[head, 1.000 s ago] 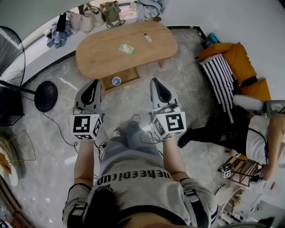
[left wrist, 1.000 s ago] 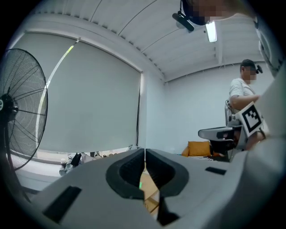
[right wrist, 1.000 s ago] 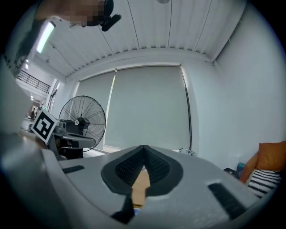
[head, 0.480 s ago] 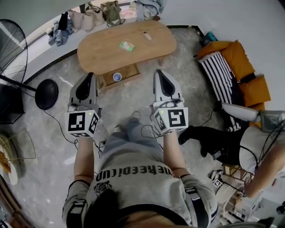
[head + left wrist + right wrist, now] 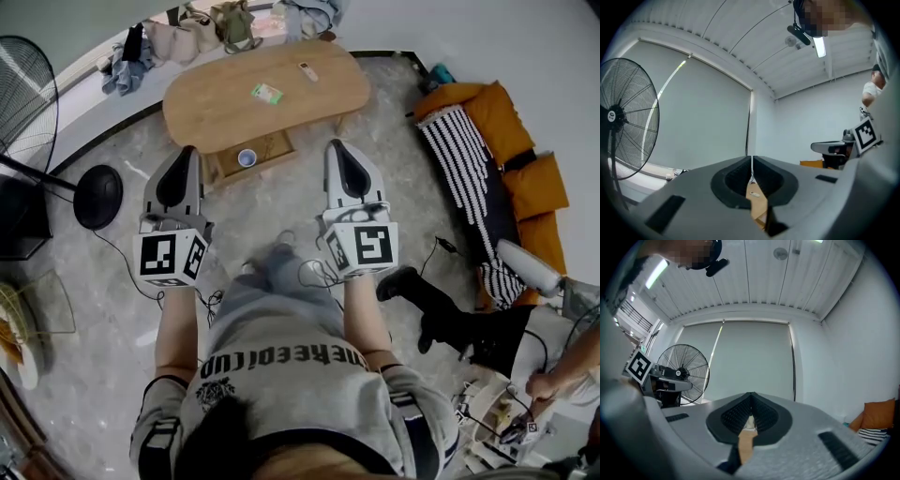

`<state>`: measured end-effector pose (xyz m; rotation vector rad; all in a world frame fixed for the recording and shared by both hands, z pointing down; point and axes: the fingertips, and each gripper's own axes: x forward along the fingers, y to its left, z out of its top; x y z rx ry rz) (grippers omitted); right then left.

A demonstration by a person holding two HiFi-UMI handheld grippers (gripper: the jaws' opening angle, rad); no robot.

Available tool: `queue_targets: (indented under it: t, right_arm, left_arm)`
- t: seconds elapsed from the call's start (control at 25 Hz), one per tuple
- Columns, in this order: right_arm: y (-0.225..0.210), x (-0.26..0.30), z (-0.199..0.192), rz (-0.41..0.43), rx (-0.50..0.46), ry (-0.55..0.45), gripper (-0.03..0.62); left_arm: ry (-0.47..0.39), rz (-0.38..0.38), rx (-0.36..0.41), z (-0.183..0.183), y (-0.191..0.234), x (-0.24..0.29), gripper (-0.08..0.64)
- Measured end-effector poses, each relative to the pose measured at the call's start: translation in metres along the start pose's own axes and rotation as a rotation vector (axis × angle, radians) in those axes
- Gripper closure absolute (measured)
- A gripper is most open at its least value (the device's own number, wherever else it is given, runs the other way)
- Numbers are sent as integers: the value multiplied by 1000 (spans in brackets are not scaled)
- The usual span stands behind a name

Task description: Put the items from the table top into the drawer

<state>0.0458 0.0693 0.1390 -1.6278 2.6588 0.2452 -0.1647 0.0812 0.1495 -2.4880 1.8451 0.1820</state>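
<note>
The oval wooden table [image 5: 216,111] stands ahead of me, with a green packet [image 5: 266,93] and a white remote [image 5: 307,71] on its top. Under its near edge an open drawer [image 5: 272,150] holds a small blue-and-white cup [image 5: 247,157]. My left gripper [image 5: 188,150] and right gripper [image 5: 335,144] hang side by side in the air, short of the table, both pointing toward it. In the left gripper view the left gripper [image 5: 751,161] has its jaws together with nothing between them. The right gripper [image 5: 751,397] is likewise shut and empty.
A standing fan [image 5: 26,89] with a round black base [image 5: 98,199] is at the left, with cables on the floor. Bags [image 5: 202,33] lie behind the table. Orange and striped cushions [image 5: 487,141] and a seated person [image 5: 487,328] are at the right.
Both grippers have risen a little and edged toward the table, still shut. The person at the right has shifted toward the lower right.
</note>
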Motion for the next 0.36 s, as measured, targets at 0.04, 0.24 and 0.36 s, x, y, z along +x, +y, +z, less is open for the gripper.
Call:
queue_targets:
  t: [0.04,0.24,0.36]
  right_arm:
    - [0,0,1,-1,0,-2,591]
    - [2,-2,4,-3,-2,-11,591]
    - [7,0,7,0,-5,-17,591]
  left_arm:
    - [-1,-2,0,0,0,0,548]
    - [-9,-8,2,2,0,-2,548]
    - [-14,-9,-2,4,4,-2,548]
